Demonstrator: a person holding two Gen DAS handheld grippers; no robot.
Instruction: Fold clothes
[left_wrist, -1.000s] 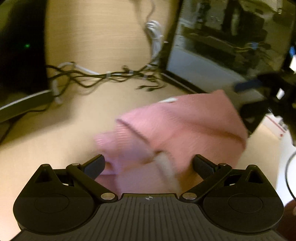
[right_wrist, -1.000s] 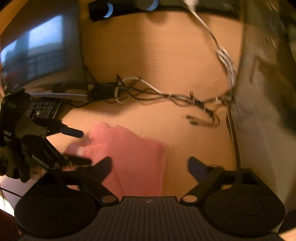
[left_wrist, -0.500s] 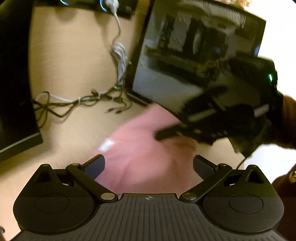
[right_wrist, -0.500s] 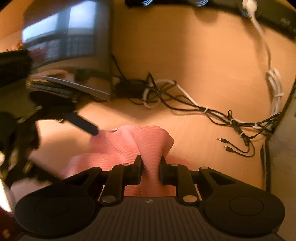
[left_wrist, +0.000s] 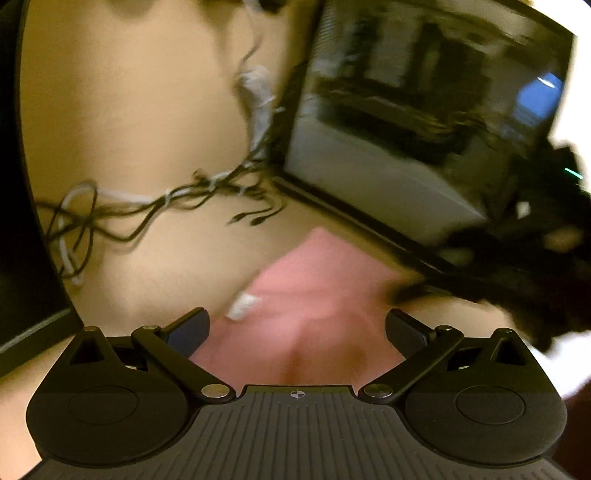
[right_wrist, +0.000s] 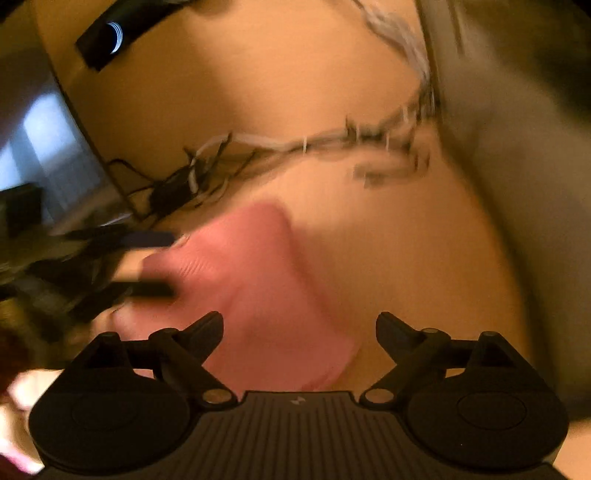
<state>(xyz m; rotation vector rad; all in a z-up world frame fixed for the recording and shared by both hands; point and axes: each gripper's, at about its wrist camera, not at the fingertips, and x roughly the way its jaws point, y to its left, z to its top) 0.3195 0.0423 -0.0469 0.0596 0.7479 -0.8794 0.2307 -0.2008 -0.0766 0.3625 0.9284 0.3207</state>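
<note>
- Now released: the right gripper (right_wrist: 299, 325), whose fingers pinched a raised ridge of the pink garment (right_wrist: 258, 291) half a second ago, has them spread wide, with nothing between them.
- Meanwhile, the ridge is gone; the garment lies lower on the table (right_wrist: 406, 258) as a compact pink shape, a white label (left_wrist: 242, 305) showing near its edge in the left view.
- Judged from that, one fold has been dropped into place; whether more folds are owed, the blurred pictures do not settle.
- Left gripper (left_wrist: 297, 328) hovers low over the near part of the garment, fingers spread as they were a second ago, gripping nothing.
- Seen from the left, the right gripper reaches in from the right side as a dark blur, its tips at the cloth's right edge.
- Both views are smeared, so both hands look to be on the move.
- Behind the cloth, a tangle of cables (left_wrist: 166, 206) and a dark monitor (left_wrist: 406, 129) crowd the table.
</note>
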